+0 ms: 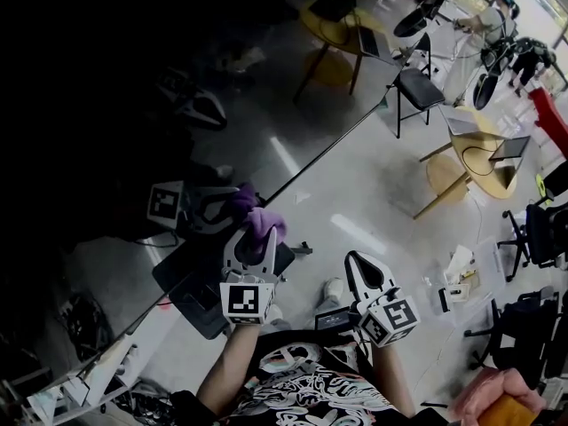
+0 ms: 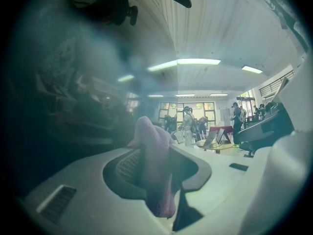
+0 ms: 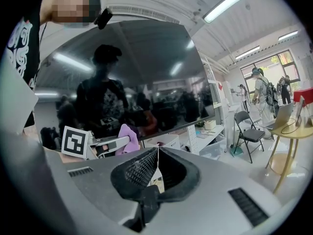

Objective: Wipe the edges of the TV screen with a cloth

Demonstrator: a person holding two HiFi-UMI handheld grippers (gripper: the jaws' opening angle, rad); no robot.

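Observation:
The TV screen [image 1: 133, 105] is a large dark panel filling the left of the head view; its lower edge runs diagonally. My left gripper [image 1: 257, 240] is shut on a purple cloth [image 1: 262, 222], which is pressed against that edge. In the left gripper view the cloth [image 2: 155, 170] stands bunched between the jaws, with the dark screen [image 2: 58, 82] close on the left. My right gripper [image 1: 359, 263] hangs to the right, away from the TV, shut on nothing. Its view looks past its gripper [image 3: 157, 151] at the screen [image 3: 132, 72] and the cloth [image 3: 126, 132].
A black stand base [image 1: 191, 295] lies on the floor under the TV. White shelves [image 3: 210, 126] stand beside the screen. A black folding chair [image 1: 417, 85], round yellow tables [image 1: 484, 158] with laptops and several people fill the room to the right.

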